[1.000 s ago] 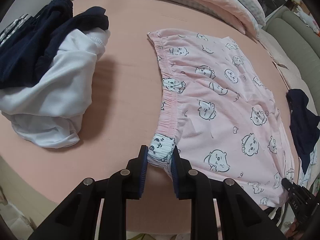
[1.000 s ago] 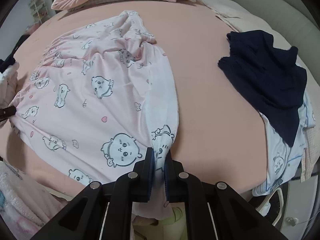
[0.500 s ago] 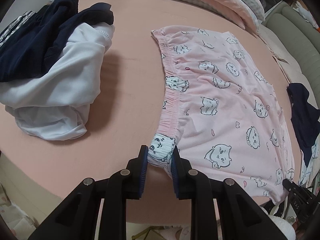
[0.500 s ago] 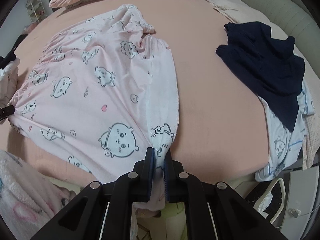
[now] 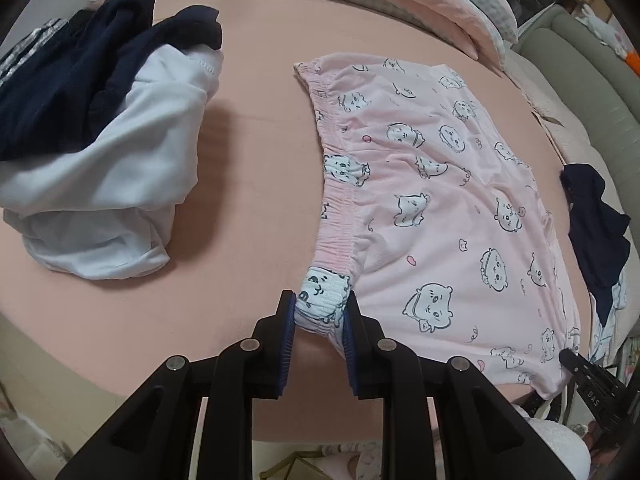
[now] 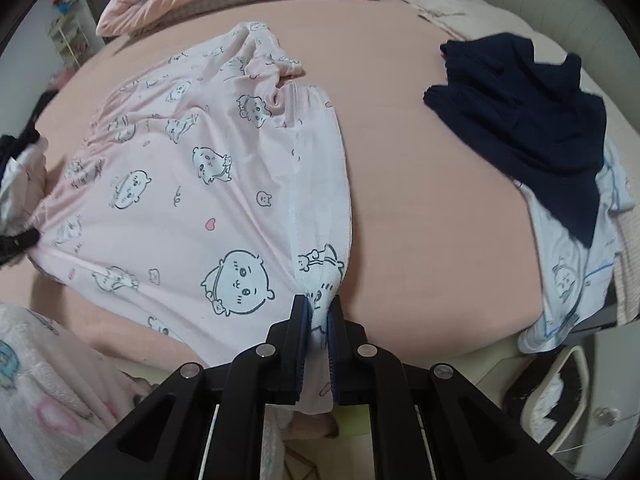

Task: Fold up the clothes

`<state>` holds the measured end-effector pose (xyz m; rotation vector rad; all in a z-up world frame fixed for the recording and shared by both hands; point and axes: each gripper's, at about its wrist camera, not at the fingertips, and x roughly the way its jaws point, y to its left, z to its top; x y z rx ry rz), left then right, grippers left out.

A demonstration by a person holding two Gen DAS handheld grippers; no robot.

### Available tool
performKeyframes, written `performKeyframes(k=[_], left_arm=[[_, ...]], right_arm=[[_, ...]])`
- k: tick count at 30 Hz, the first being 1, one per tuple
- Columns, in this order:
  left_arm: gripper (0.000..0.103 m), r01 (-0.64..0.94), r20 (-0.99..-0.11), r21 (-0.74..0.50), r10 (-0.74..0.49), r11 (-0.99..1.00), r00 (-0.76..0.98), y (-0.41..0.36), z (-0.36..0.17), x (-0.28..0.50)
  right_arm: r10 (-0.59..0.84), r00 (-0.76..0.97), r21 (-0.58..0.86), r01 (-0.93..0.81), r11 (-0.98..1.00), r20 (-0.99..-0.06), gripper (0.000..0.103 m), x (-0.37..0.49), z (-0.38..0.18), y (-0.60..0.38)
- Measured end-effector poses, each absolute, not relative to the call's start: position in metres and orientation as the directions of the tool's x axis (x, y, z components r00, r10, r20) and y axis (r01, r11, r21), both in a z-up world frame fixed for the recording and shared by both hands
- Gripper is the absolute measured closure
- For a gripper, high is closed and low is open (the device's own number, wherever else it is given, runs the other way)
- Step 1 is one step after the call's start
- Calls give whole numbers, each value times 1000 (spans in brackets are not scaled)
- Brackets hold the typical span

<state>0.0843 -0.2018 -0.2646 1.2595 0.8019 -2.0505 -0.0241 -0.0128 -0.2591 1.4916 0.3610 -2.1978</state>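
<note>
Lying flat on bed [image 5: 256,208]: one pink shorts [image 5: 440,208], waistband toward laundry pile [image 5: 100,140]; left gripper [image 5: 320,312] clamps waistband corner; right gripper [image 6: 318,316] clamps hem.

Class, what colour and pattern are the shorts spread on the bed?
Pale pink shorts with cartoon animal faces, clearest in the left wrist view.
</note>
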Motion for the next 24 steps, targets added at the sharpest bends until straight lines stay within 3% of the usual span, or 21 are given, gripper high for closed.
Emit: performKeyframes(k=[4,6,8,9,13,24], left_arm=[[77,748,-919,-162,-178,-644,-353,-202,-265,86],[61,758,-920,-152,-189,-634,-343,-203,-264,90],[43,764,-917,-160,-193,-625,-350,-204,-261,95],[36,764,-913,-165,-197,-624,-358,-205,-259,97],[34,757,-900,-166,-216,-632,-378,-205,-252,104],[33,743,-903,-152,-215,-652,-373,-197,-253,107]], right_arm=[[-275,-320,84,502,-861,-907,94,-26,-252,-8],[-299,-320,113,489,-865,-899,84,-30,-250,-5],[-315,-328,121,497,-859,-891,65,-29,-247,-2],[-321,-340,117,504,-856,-884,62,-27,-244,-1],[-339,-401,101,508,-855,-851,47,-17,-232,9],[-323,-407,52,552,-832,-854,47,3,-237,13]])
